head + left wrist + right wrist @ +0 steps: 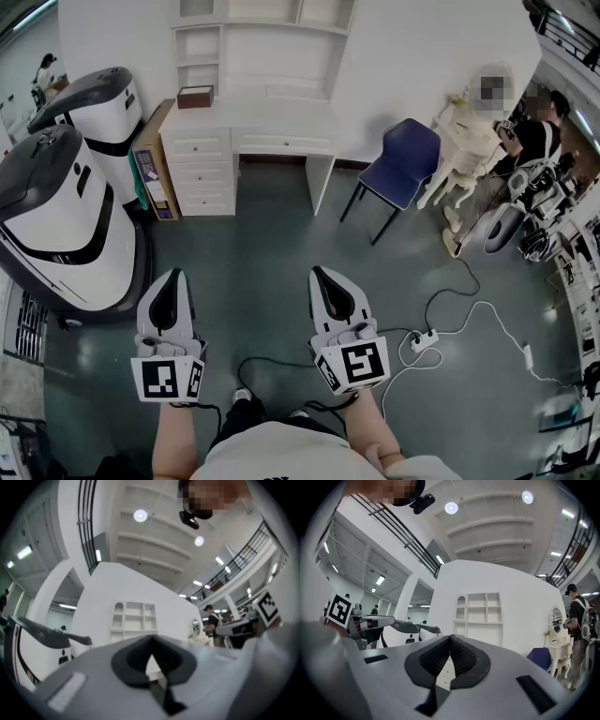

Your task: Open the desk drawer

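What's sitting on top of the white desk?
A small dark brown box sits at the left end of the white desk, and a white shelf unit rises along its back. What is in the box is too small to make out.

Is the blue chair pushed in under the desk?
No, the chair stands apart from the desk, out on the floor beside it.

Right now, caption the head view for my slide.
Left gripper and right gripper, jaws shut, empty, face a white wooden desk with closed drawers beside a blue chair.
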`<action>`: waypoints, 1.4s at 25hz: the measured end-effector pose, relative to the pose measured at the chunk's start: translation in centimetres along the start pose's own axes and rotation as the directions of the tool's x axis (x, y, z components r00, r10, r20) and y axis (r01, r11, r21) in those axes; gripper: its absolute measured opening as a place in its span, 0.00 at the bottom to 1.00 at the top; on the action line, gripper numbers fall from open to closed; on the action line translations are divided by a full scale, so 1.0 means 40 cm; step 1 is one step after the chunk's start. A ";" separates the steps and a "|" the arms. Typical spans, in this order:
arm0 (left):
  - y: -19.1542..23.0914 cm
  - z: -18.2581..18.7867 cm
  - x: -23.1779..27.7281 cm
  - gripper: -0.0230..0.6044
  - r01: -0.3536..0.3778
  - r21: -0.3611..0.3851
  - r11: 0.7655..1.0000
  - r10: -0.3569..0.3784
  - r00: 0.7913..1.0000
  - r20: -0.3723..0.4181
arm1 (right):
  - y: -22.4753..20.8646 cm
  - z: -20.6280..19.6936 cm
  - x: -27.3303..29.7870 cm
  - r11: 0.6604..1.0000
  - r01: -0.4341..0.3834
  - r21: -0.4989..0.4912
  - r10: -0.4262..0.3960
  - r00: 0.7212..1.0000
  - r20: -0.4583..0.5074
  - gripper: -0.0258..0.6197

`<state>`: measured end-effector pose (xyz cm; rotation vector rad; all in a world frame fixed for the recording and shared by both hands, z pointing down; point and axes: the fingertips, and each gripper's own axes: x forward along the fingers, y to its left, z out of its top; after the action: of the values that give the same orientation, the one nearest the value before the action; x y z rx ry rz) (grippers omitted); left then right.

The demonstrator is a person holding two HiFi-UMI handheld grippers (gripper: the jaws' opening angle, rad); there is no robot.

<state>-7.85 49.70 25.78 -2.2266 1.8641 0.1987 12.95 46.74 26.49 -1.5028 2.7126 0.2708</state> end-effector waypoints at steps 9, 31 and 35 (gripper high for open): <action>-0.027 0.023 -0.031 0.05 0.002 0.001 1.000 -0.002 1.000 0.007 | 0.012 0.022 -0.036 1.000 -0.004 0.003 0.004 1.000 0.020 0.04; 0.193 -0.052 0.042 0.05 0.052 -0.002 0.999 -0.052 0.999 0.003 | 0.108 -0.006 0.172 0.999 0.048 0.020 -0.049 0.998 0.049 0.04; 0.214 -0.071 0.079 0.05 0.060 -0.008 0.998 -0.060 0.998 0.002 | 0.101 -0.019 0.216 0.998 0.056 0.010 -0.056 0.998 0.034 0.04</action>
<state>-15.82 44.55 26.98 -2.2833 1.7960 0.1986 4.98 41.46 26.85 -1.5534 2.6372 0.2798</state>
